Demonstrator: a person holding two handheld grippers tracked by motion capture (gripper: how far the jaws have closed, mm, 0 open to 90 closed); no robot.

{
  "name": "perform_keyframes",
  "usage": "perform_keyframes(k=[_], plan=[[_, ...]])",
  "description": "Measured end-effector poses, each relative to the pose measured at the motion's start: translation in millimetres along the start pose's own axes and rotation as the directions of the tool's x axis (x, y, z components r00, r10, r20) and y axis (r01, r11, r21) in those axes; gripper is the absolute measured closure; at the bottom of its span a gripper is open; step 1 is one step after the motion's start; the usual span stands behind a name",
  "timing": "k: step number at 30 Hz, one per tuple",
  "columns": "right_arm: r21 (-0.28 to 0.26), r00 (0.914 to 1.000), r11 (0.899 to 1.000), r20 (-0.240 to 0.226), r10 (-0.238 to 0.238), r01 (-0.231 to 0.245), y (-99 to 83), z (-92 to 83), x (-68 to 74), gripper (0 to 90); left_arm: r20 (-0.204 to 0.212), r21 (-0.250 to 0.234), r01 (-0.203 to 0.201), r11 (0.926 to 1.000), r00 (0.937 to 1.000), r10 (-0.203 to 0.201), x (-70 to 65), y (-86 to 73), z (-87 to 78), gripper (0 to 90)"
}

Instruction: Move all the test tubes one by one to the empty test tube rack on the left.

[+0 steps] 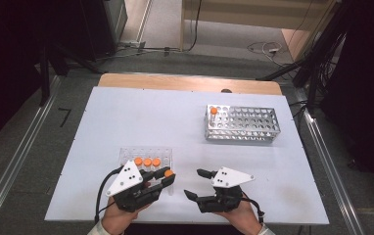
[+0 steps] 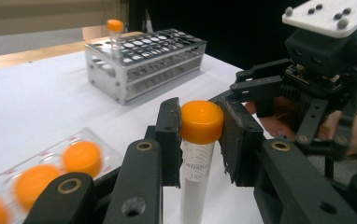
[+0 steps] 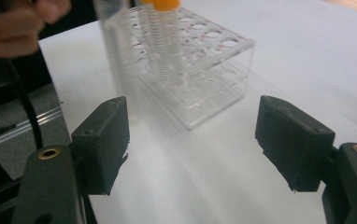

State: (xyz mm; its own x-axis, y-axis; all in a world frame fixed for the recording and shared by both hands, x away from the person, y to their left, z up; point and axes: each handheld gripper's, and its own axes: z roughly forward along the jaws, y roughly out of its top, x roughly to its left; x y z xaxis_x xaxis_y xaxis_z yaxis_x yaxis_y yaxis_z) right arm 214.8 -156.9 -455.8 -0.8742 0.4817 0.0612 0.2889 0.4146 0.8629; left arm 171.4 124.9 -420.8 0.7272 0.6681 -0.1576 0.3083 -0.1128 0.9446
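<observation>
Centrally, the left gripper point(image 2: 200, 140) clamps an orange-capped test tube point(image 2: 201, 122) just beside the clear plastic rack point(image 1: 126, 155); the right gripper point(image 3: 193, 140) gapes apart, holding nothing, above the white table point(image 1: 141, 117).

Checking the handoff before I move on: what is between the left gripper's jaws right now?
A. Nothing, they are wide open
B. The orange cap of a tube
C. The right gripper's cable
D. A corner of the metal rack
B: in the left gripper view the left gripper has both pads pressed on the tube at its orange cap.
</observation>
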Motion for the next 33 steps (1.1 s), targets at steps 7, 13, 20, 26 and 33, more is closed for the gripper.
perform_keyframes(k=[7, 13, 20, 26, 33], plan=[[0.0, 0.9978, 1.0, 0.065, 0.012, -0.012, -5.7, -10.0, -12.5, 24.6, -0.046, -0.019, 0.0, 0.9998, 0.9989, -0.001, 9.8, 12.4, -25.2, 70.4], [-0.013, 0.9948, 1.0, 0.097, 0.029, -0.028, -7.3, -16.1, -20.0, 24.8, -0.104, -0.022, -0.002, 0.9998, 0.9946, -0.001, 19.4, 16.8, -41.8, 70.4], [-0.016, 0.992, 0.999, 0.118, 0.046, -0.045, -8.4, -18.7, -25.2, 24.9, -0.183, -0.015, -0.003, 0.9999, 0.9832, 0.0, 32.5, 16.7, -52.5, 70.3], [-0.015, 0.9911, 0.999, 0.125, 0.045, -0.043, -8.6, -18.5, -26.2, 25.0, -0.237, -0.032, 0.003, 0.9995, 0.9714, -0.01, 41.3, 15.4, -55.8, 70.3], [-0.011, 0.9902, 0.999, 0.132, 0.045, -0.044, -9.0, -17.9, -26.6, 25.1, -0.296, -0.062, -0.002, 0.9981, 0.955, -0.016, 51.2, 14.5, -55.5, 70.3]])
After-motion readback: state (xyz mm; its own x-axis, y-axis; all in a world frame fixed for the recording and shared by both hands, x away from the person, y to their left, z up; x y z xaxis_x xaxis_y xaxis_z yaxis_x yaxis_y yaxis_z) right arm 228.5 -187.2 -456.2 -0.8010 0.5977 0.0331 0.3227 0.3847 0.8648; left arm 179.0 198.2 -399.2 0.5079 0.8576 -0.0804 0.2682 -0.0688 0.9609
